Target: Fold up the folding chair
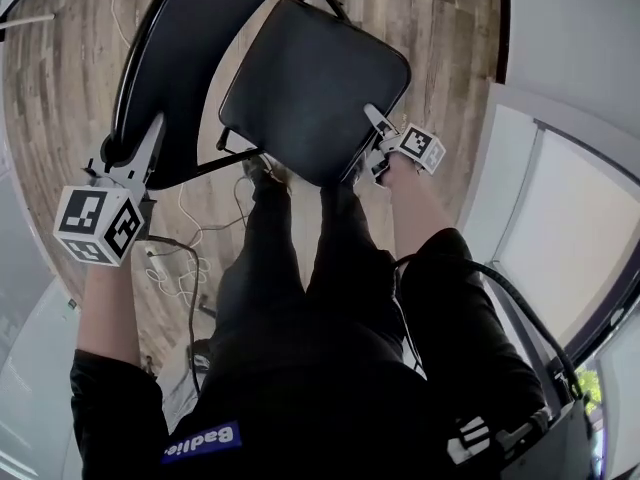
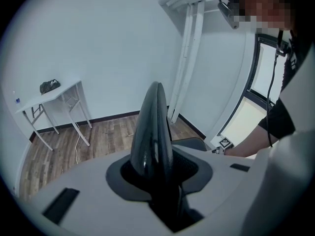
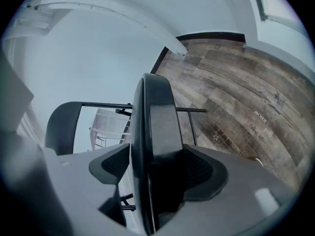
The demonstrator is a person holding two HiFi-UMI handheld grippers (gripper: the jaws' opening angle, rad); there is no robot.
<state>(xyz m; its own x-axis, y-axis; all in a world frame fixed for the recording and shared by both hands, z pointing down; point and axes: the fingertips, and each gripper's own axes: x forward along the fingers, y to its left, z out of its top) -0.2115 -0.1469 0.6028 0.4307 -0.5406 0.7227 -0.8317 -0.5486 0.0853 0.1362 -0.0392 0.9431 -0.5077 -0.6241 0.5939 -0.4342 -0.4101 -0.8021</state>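
Directly ahead of my legs [image 1: 290,268], the chair [image 1: 280,58] is standing over the wood floor [image 1: 60,88]. In the head view its backrest [image 1: 175,58] is lying to my left and its seat [image 1: 330,98] to my right, with a strip of floor showing between the 2 parts.

1. Left tongs [image 1: 140,153]: I am holding these on the near rim of the backrest. The left gripper view is showing that glossy black rim rising between the 2 jaws, with both pads pressing on it. These tongs are clamping the backrest.

2. Right tongs [image 1: 372,140]: I am holding these on the near right edge of the seat. The right gripper view is showing the thick padded edge running between the 2 jaws, with both pads bearing on it. These tongs are clamping the seat. The backrest and 1 thin crossbar are showing beyond, to the left.

A white cable [image 1: 185,233] is trailing on the floor beside my left leg. A white table [image 2: 49,95] is standing against the far wall.
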